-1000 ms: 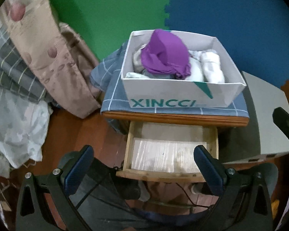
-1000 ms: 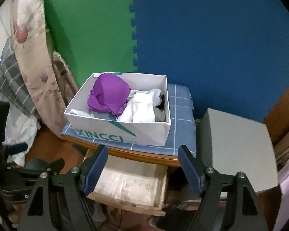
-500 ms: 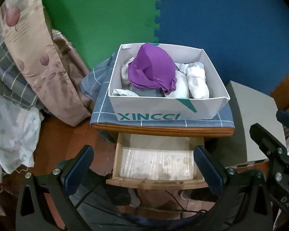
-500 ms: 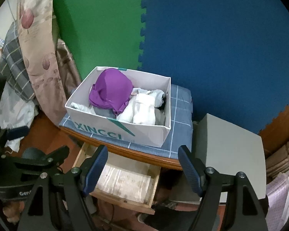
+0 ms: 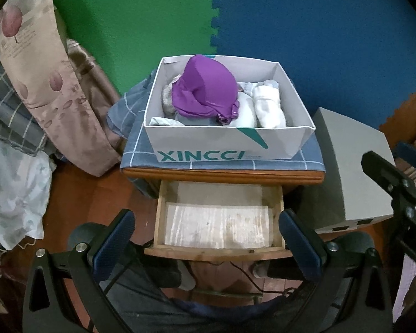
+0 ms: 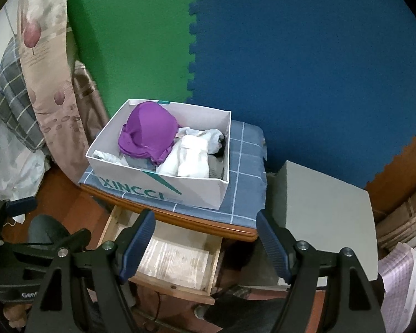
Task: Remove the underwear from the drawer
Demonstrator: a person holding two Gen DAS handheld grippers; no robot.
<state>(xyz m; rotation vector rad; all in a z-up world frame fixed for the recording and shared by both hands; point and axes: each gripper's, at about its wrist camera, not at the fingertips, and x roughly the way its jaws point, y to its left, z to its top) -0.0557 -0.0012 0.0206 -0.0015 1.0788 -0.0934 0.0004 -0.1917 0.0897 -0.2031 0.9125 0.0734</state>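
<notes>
The wooden drawer [image 5: 216,251] [image 6: 177,258] of the nightstand stands pulled out, and only a pale paper liner shows inside it. On the nightstand sits a white XINCCI box [image 5: 224,144] [image 6: 163,188] holding a purple bra [image 5: 205,88] [image 6: 149,133] and rolled white underwear [image 5: 266,105] [image 6: 191,158]. My left gripper [image 5: 206,222] hovers open over the drawer's front with nothing between its fingers. My right gripper [image 6: 205,219] hangs open above the nightstand's front edge, also holding nothing.
A blue checked cloth [image 5: 141,149] covers the nightstand top. A grey box [image 5: 352,172] [image 6: 324,216] stands close on the right. Pillows and bedding [image 5: 41,83] pile up on the left. Green and blue foam mats line the wall behind. A person's legs show below the drawer.
The left wrist view has swung a little, so box and drawer slid left in it and the right gripper shows more at its right edge. Both grippers stayed open.
</notes>
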